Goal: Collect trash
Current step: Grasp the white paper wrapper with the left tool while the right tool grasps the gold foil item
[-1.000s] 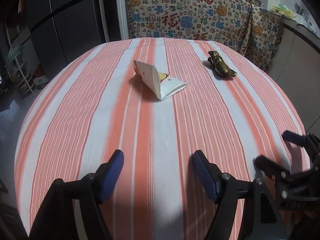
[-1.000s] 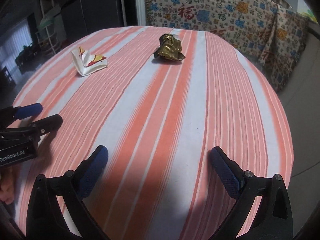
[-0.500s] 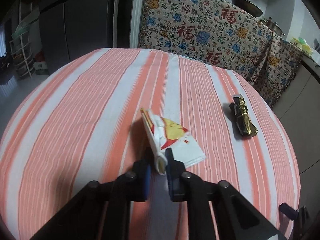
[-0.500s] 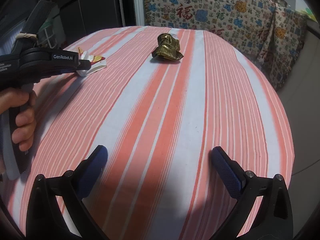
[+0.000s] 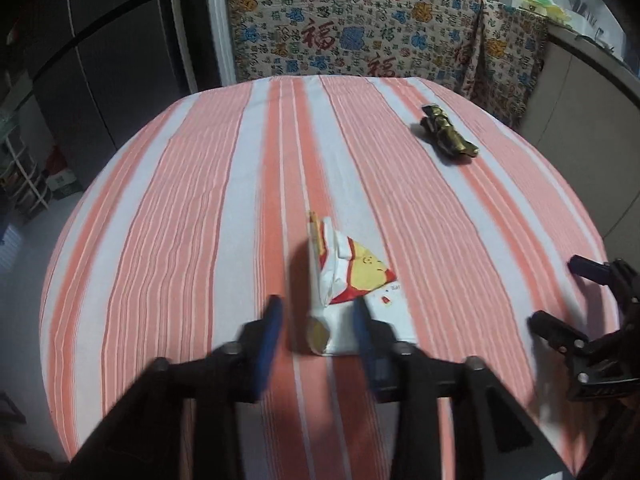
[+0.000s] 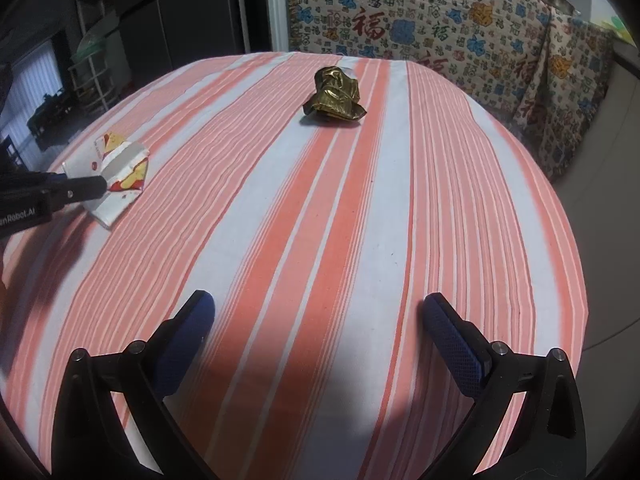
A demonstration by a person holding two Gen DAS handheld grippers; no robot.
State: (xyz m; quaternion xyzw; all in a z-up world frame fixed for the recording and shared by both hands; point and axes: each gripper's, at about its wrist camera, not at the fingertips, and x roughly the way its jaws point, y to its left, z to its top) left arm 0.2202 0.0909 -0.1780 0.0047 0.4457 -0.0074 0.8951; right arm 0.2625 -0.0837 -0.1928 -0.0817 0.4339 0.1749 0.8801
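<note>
Nearby, a crumpled gold foil wrapper lies well apart from the white paper wrapper on the striped bench. That white wrapper's long axis runs away from the left claw, whose jaws have just been opening around its near end. Beside it, the right claw gapes wide, holding nothing.

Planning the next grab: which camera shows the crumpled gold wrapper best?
The right wrist view: the gold wrapper lies unobstructed ahead on the striped tablecloth, its crumpled folds clear. In the left wrist view it is smaller, far off to the right.
</note>
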